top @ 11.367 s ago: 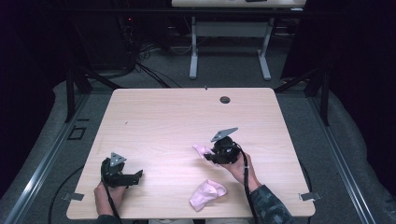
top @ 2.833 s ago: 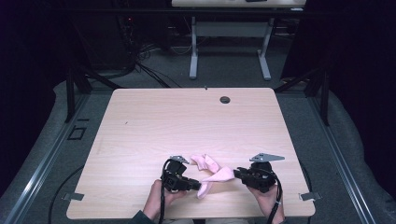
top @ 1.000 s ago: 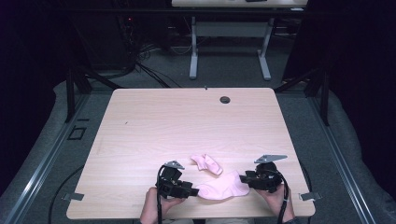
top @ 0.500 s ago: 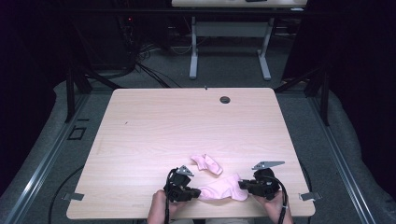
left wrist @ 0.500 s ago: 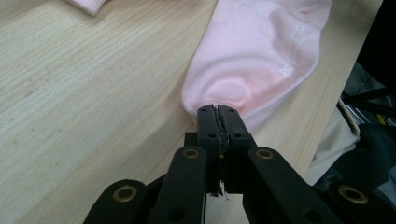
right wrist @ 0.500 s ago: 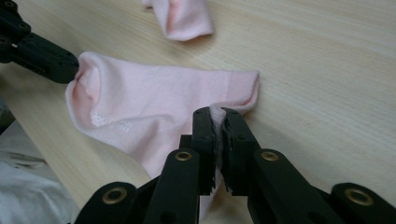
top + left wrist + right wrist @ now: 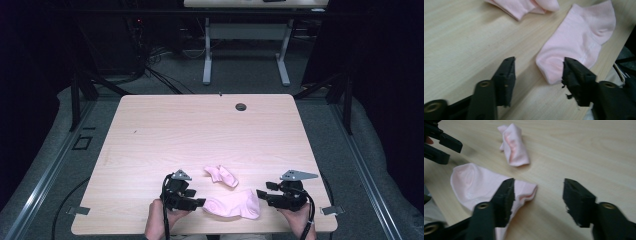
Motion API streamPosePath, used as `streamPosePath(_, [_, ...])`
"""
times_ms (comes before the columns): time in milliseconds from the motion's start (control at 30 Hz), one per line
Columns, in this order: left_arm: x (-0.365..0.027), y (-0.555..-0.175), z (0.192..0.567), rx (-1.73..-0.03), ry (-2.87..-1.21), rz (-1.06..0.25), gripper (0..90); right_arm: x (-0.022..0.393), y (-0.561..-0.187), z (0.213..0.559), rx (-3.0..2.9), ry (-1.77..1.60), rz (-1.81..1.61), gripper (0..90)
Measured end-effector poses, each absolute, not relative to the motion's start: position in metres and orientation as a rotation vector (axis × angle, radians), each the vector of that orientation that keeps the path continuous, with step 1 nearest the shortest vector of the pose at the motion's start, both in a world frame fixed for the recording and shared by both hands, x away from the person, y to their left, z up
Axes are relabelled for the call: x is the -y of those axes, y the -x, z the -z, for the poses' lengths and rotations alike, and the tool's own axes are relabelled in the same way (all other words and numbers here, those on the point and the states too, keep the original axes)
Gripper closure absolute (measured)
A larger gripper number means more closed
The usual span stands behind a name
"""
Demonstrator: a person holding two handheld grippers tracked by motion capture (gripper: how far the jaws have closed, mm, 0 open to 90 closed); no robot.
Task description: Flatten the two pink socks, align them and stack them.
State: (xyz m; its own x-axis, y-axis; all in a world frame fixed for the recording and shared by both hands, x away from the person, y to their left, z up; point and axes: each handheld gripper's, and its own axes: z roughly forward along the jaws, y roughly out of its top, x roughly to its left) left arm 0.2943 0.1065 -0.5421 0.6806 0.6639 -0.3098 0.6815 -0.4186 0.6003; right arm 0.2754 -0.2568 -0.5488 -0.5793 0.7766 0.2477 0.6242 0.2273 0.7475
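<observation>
Ok so both sets of jaws are standing apart right now and neither one is gripping anything; they've just been opening up. My left gripper (image 7: 537, 72) is sitting with its jaws spread over bare wood, and the toe end of the flat pink sock (image 7: 579, 45) is poking in beside one jaw, loose, nothing pinching it. My right gripper (image 7: 537, 192) is doing the same thing at the cuff end: jaws wide, one of them overlapping the sock's (image 7: 479, 183) edge in that view, the gap between them showing plain table.

From the high view, the flat sock (image 7: 234, 204) is lying stretched out between the two grippers, close to the near edge of the tabletop (image 7: 200, 130), a bit right of the middle. I'm seeing the left gripper (image 7: 192, 202) just beside its left end and the right gripper (image 7: 265, 195) just beside its right end.

The second sock (image 7: 221, 175), the scrunched-up one, is lying just beyond the flat one, toward the table's middle, near it but not touching as far as I can tell.
</observation>
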Motion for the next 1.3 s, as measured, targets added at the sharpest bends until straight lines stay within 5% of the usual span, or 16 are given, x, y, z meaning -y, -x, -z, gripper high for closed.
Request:
streamPosePath(333, [-0.098,-0.311,0.527,-1.025,-2.156,-0.013,15.5,0.267,-0.289,0.567,-2.267,-1.361,-1.223,4.8])
streamPosePath(567, [-0.091,-0.324,0.521,-1.053,-2.153,-0.059,9.7,0.273,-0.295,0.573,-2.225,-1.352,-1.139,0.0])
streamPosePath(1133, [-0.051,-0.362,0.503,-1.045,-2.193,-0.089,17.1,0.279,-0.297,0.585,-2.183,-1.358,-1.128,2.3])
streamPosePath(1300, [-0.035,-0.375,0.509,-1.046,-2.229,-0.036,28.3,0.279,-0.296,0.585,-2.179,-1.354,-1.128,4.1])
